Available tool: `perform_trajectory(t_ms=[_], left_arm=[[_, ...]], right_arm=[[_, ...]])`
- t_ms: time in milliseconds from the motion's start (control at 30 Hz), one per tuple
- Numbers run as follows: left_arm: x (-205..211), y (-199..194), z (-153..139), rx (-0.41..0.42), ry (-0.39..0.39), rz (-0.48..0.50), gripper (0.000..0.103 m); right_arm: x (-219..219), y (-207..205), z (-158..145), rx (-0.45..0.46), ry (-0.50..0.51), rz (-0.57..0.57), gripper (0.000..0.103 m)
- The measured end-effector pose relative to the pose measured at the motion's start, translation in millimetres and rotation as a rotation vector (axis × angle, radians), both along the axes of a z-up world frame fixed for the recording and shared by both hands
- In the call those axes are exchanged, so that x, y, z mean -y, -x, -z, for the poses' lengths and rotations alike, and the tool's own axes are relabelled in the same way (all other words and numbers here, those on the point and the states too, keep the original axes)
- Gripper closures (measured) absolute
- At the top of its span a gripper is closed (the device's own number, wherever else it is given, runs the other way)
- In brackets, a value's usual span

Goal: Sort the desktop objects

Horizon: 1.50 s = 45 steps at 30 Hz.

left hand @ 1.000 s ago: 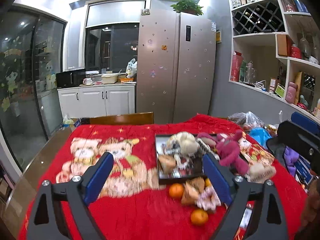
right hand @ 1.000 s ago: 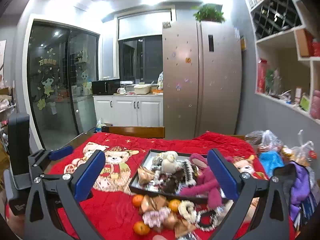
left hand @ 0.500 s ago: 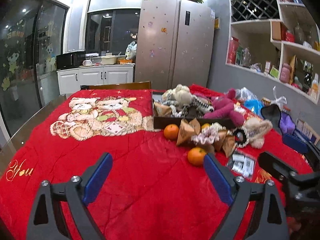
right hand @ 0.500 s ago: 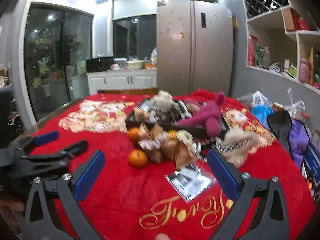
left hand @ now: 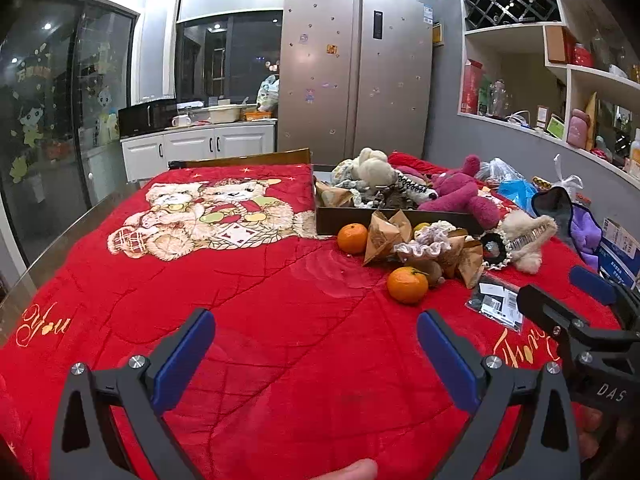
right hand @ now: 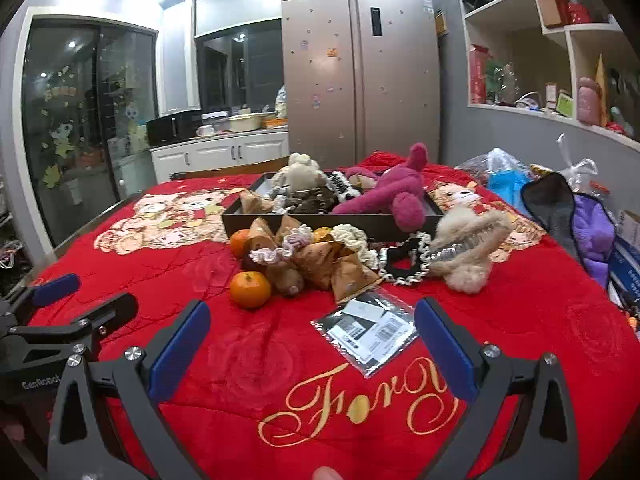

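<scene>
Tangerines, folded paper wedges, scrunchies and a furry hair claw are lying heaped on the red blanket (right hand: 540,320) just in front of the dark tray (right hand: 360,224), which is already holding plush toys. We are judging that sorting is only getting under way: most of the pile is sitting outside the tray.

We are holding the left gripper (left hand: 316,344) spread wide over bare blanket, gripping nothing, and the right gripper (right hand: 312,336) equally spread and empty, hovering short of the pile.

Nearest to us are the front tangerine (right hand: 250,289) and the flat barcoded packet (right hand: 370,330), which is lying partly between the right gripper's fingers. We are thinking the packet comes next; lying flat on soft fabric, it is probably calling for a low, angled pinch at one edge.

Crowding the tray's front wall are the paper wedges (right hand: 344,264) and a frilly scrunchie (right hand: 404,260), while the magenta plush (right hand: 396,196) is draping over the rim, so placing anything is likely needing a reach over them.
</scene>
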<state>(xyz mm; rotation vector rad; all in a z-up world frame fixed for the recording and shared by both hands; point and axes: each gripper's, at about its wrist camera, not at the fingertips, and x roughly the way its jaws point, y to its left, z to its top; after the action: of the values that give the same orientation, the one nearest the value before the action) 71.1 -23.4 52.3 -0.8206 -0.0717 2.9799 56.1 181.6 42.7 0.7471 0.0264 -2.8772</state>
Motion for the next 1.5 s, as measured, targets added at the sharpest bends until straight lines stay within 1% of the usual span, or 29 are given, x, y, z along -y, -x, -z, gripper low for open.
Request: perform_trajectory(t_ms=[167,233,300,367,433,533,700,833,933,1100,1500], left_arm=[[7,0,0,-0.004,-0.017,-0.027,0.0],[9,0,0,-0.001,-0.035,-0.02,0.0],[9,-2,0,-0.013,-0.043,-0.008,0.0],[6,-3,-1,-0.021,-0.038,0.013,0.0],[3,-4,-2,-0.024,-0.024,0.017,0.0],[0,-4,-2,-0.026,-0.011,0.021,0.0],[2,-1,-1,-0.01,-0.022,0.021,0.0],[0,0,1,0.002,-0.014,0.021,0.0],[-1,-1,1,0.003,-0.008,0.019,0.0],[2,1,2,0.012,-0.022,0.016,0.0],[3,2,3,0.032,-0.026,0.015,0.0]], right_arm=[[14,2,4,0.009,-0.083,0.019,0.0],[15,4,6,0.019,-0.094,0.019,0.0],[14,8,7,0.031,-0.103,0.062,0.0],[13,10,8,0.031,-0.1,0.086,0.0],[12,9,8,0.023,-0.091,0.076,0.0],[16,7,8,0.01,-0.103,0.063,0.0],[15,9,8,0.021,-0.087,0.049,0.0],[14,12,10,0.027,-0.077,0.062,0.0],[16,14,11,0.032,-0.085,0.059,0.0],[16,15,11,0.034,-0.085,0.052,0.0],[16,16,12,0.038,-0.08,0.053,0.0]])
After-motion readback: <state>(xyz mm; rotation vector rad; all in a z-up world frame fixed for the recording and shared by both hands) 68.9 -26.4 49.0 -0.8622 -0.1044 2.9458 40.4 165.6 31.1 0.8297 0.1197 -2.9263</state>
